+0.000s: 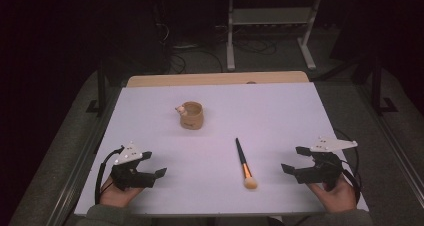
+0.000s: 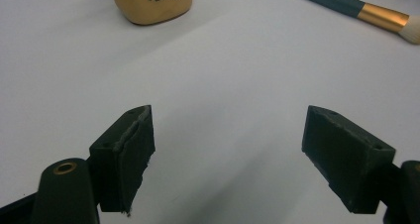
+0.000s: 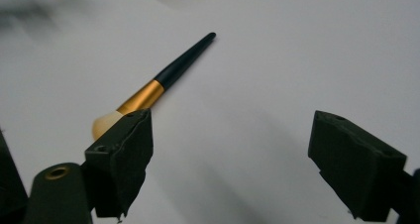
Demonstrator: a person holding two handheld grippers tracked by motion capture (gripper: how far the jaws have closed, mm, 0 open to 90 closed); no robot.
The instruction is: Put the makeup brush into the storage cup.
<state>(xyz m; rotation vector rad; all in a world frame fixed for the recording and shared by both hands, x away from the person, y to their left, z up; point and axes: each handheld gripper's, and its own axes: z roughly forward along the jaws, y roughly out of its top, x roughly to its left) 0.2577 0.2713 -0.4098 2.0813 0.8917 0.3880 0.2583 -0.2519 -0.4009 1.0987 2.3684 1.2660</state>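
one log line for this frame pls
left gripper: open, empty | right gripper: open, empty | brush: flat on table, between grippers | cup: upright, beyond brush

I see a tan cup [image 1: 192, 115] with dark lettering at centre frame. Lower centre lies my brush [image 1: 244, 164]: dark teal handle, gold ferrule, pale peach bristles. Both grippers, left gripper [image 1: 156, 164] and right gripper [image 1: 294, 159], are black, on a white sheet [image 1: 280, 116].
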